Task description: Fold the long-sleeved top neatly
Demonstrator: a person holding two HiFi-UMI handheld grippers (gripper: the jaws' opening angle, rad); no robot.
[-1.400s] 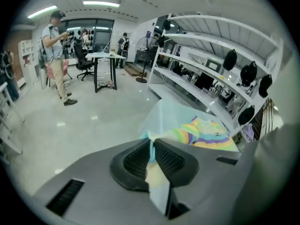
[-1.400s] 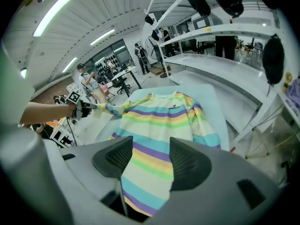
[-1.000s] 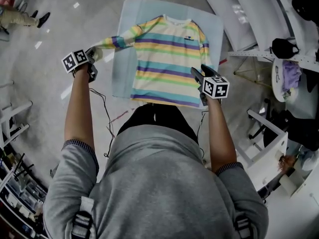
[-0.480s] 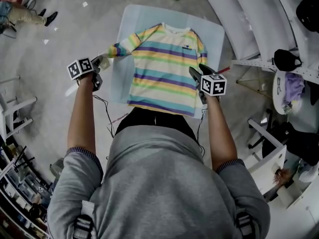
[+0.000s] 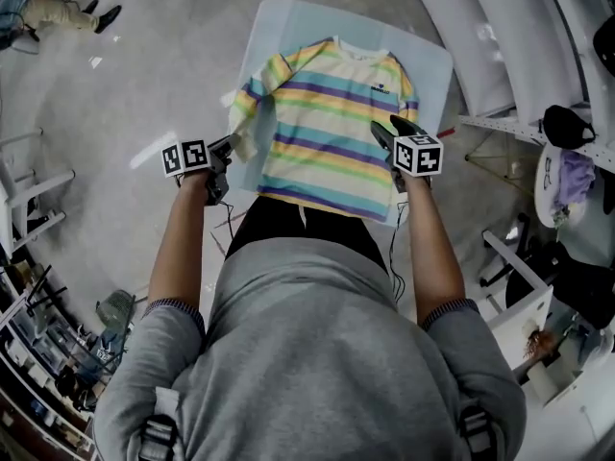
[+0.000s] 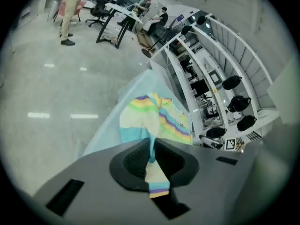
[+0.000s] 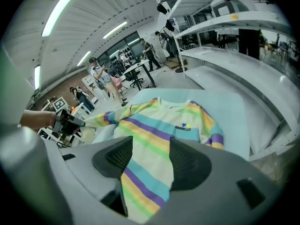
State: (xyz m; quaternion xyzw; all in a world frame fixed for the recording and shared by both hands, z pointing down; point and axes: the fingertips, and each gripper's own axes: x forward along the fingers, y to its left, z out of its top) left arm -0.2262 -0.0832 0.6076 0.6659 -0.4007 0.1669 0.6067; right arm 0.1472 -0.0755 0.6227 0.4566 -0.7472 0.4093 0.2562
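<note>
Stripes of yellow, teal, purple and cream run across the long-sleeved top [image 5: 332, 123], which lies face up on the pale blue table [image 5: 279, 22] with its collar pointing away from me and its hem nearest my body.

My left hand-held gripper [image 5: 227, 149] is pressed together on the cuff [image 6: 157, 184] of the left sleeve [image 5: 252, 99]. In the left gripper view the cloth is squeezed between the two pads, and the striped end of the cuff sticks out on the camera's side. From the shoulder the sleeve bends down along the left edge of the top's body to that gripper, which sits at the table's left edge, beside the lower half of the top.

My right hand-held gripper [image 5: 387, 134] has its jaws spread wide and grips nothing. It is over the lower right part of the top, and the striped body shows in the gap between the pads. I cannot tell whether its tips touch the cloth. The right sleeve [image 5: 409, 89] lies close along the body's right side.
</note>
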